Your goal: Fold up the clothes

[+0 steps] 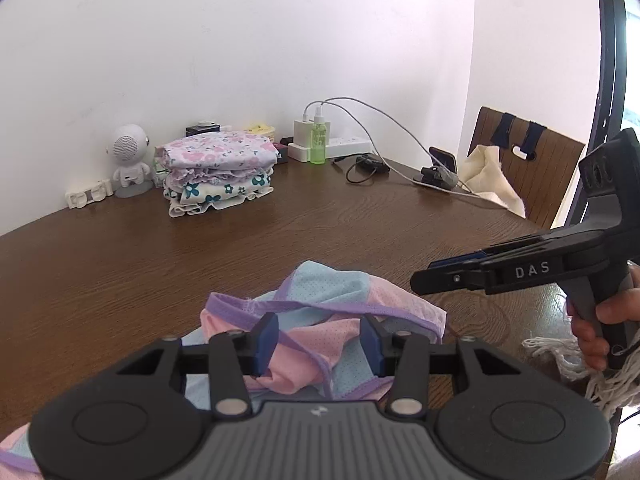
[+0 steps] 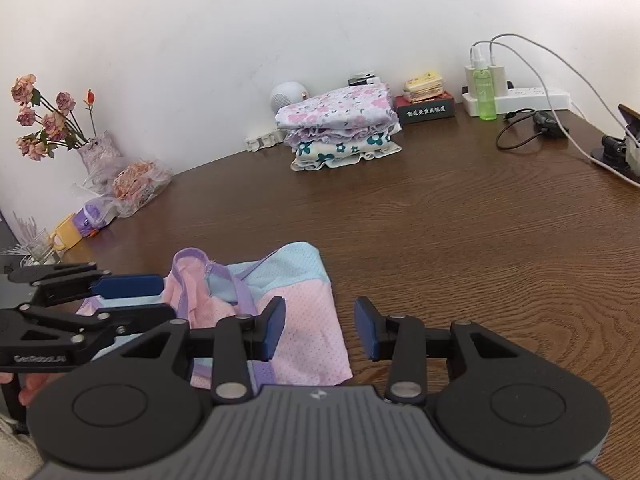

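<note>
Left tongs (image 1: 318,344) and right tongs (image 2: 320,330), both part-open and gripping nothing, hover over a crumpled pink-and-blue garment (image 1: 320,320) at the desk's (image 1: 360,224) near edge. A hand (image 1: 600,320) holds the right handle, marked "DAS". Folded floral clothes (image 1: 218,170) are stacked by the wall. A vase (image 2: 98,154) holds dried roses (image 2: 40,116).

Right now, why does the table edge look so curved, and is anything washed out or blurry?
Left wrist view: the fisheye lens bows the table edge and darkens the corners; the wall is bright and pinkish, the window strip at right overexposed. Right wrist view: the same bending; the folded stack looks sharp, the flowers near the rim slightly soft.
</note>
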